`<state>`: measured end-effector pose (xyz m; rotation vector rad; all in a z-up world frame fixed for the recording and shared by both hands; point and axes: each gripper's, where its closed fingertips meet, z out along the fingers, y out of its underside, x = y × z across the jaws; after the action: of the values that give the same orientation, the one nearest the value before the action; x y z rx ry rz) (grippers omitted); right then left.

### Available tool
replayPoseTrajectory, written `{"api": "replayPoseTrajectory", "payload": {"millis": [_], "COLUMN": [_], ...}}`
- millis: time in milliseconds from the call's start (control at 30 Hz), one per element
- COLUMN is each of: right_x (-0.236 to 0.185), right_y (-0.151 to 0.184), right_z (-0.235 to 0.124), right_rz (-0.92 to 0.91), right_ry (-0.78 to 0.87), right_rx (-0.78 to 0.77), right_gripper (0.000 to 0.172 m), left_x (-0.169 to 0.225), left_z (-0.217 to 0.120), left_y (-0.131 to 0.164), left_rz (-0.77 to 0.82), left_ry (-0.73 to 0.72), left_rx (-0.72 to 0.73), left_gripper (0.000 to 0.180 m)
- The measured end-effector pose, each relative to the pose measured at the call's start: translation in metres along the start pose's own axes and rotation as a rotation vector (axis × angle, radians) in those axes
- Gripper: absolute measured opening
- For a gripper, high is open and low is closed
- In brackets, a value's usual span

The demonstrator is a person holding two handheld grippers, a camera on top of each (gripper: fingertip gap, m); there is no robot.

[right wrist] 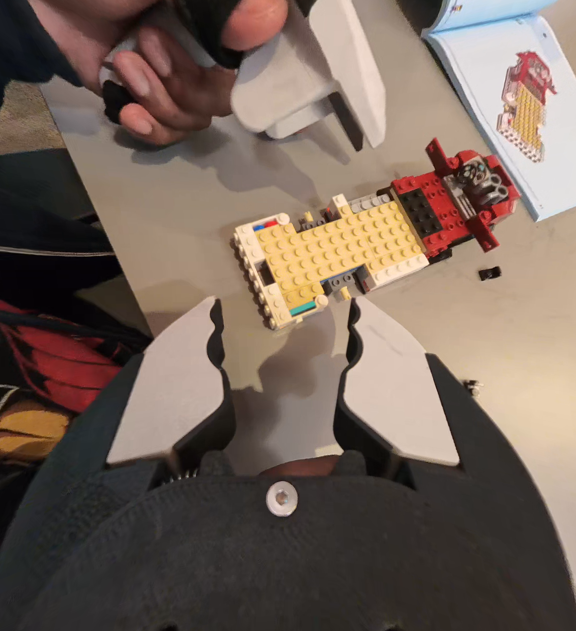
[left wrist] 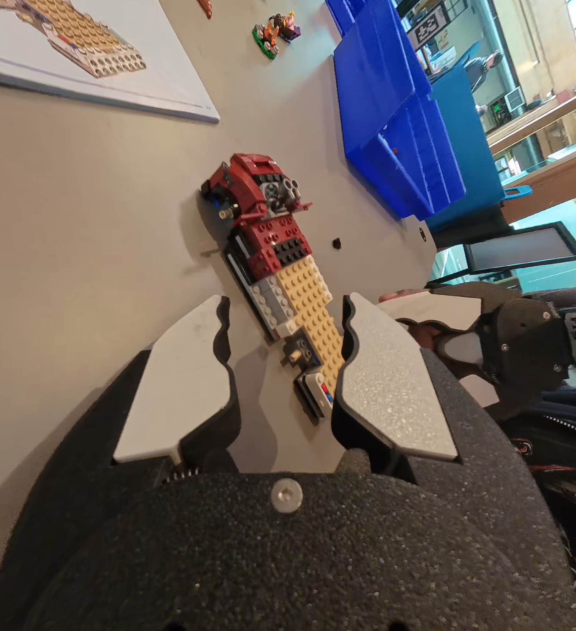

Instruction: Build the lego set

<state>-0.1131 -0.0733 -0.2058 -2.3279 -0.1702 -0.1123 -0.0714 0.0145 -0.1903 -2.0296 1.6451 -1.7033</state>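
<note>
Lying flat on the grey bench (right wrist: 416,358), the brick model (right wrist: 348,246) had a tan studded deck, white edging at one end and a dark red cab with grey engine parts at the other. The left gripper (left wrist: 285,304) hovered over its tan end with the jaws apart; the model showed between the fingers, its tan edge running behind the inner side of one finger, and whether that finger touched it could not be told, while the other finger stood clear. In the right wrist view this gripper hung above the bench beside the model, held by a hand (right wrist: 163,68) in a fingerless black glove. The right gripper (right wrist: 285,302) stood just short of the model's white end, jaws wide apart and bare (only bench showed between the fingers). A small black brick (right wrist: 489,273) lay near the red cab. An open instruction booklet (right wrist: 505,112) sat beyond the cab. Blue bins (left wrist: 392,102) stood farther back, with a small cluster of coloured bricks (left wrist: 276,34) near them.
</note>
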Motion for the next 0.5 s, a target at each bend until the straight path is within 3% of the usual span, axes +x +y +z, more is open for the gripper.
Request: {"api": "replayPoseTrajectory", "payload": {"millis": [67,300,500], "right_x": [0.003,0.002,-0.019], "right_y": [-0.001,0.003,0.016], "right_z": [0.004,0.015,-0.002], "right_rz": [-0.031,-0.119,-0.244], "right_ry": [0.041,0.058,-0.022], "right_rx": [-0.014,-0.053,-0.080], "right_gripper": [0.069,0.040,0.039], "left_x": [0.005,0.028,0.053], "left_z": [-0.003,-0.035,-0.057], "left_y": [0.011,0.045,0.076], "left_rz": [-0.017,-0.097,-0.175], "left_ry": [0.019,0.063,0.126], "left_rx": [0.011,0.100,0.148], "left_gripper": [0.063,0.064,0.064]}}
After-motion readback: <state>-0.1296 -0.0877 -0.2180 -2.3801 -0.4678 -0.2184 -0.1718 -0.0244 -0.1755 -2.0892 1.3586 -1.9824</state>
